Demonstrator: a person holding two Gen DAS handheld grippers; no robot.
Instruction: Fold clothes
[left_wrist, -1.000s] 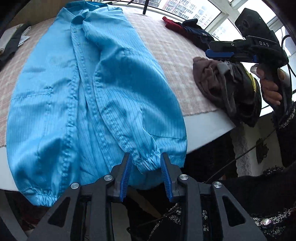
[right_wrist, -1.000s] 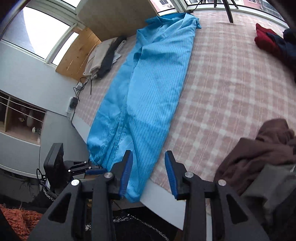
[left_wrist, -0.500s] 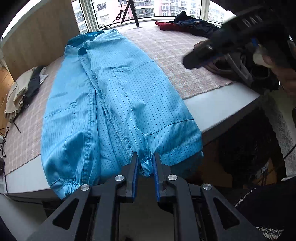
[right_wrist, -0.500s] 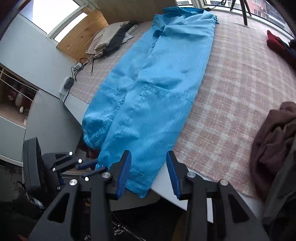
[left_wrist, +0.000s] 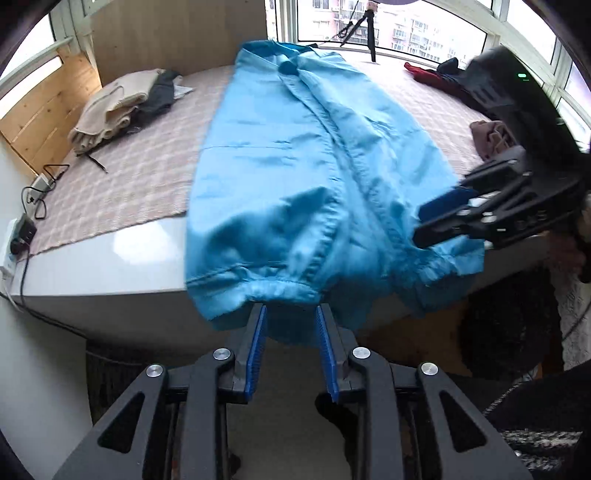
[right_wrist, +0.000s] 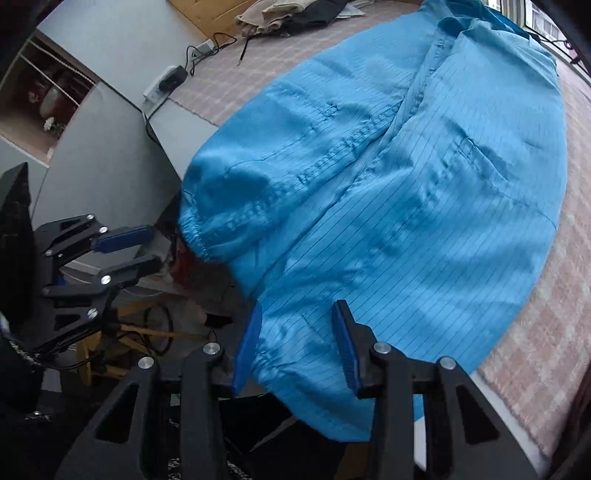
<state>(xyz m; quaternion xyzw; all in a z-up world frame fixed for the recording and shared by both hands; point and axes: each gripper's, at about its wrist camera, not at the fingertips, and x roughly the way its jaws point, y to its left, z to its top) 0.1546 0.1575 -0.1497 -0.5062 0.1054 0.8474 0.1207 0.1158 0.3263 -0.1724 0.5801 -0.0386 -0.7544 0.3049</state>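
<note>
A long blue striped coat (left_wrist: 303, 166) lies lengthwise on the table, collar at the far end, hem hanging over the near edge; it fills the right wrist view (right_wrist: 406, 184). My left gripper (left_wrist: 290, 314) is open, its jaws just under the hem's left elastic cuff, apart from it. My right gripper (right_wrist: 299, 317) is open, its jaws on either side of the hem's right cuff. It also shows in the left wrist view (left_wrist: 443, 218), and the left gripper shows in the right wrist view (right_wrist: 140, 247).
The table (left_wrist: 110, 254) carries a pink checked cloth (left_wrist: 118, 173). A folded beige and dark pile (left_wrist: 118, 103) sits far left, red and dark clothes (left_wrist: 432, 74) far right, a brown garment (left_wrist: 487, 136) at right. A power strip and cables (left_wrist: 22, 229) hang at left.
The left gripper opened, let go of the middle cuff and shifted left under the left cuff. The right gripper came down and closer, so the right cuff now lies between its jaws.
</note>
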